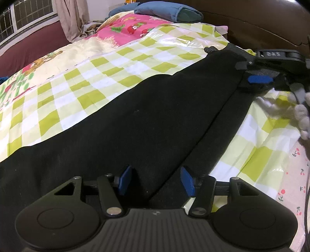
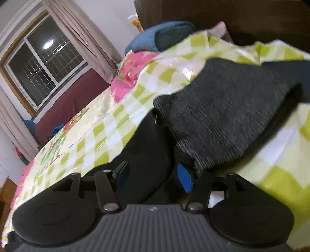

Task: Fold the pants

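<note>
Lying flat on the checked green bed sheet (image 1: pixel 81 81), the soft black pants (image 1: pixel 135 120) are half folded. Both tools, left tool (image 1: pixel 156 180) and right tool (image 2: pixel 153 177), hover released. Next, grab the ends and fold again.

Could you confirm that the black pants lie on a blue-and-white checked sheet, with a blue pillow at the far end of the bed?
Not quite: the sheet is green-and-white checked, as the left wrist view shows. The black pants do lie on it, with the blue pillow at the far end.
</note>
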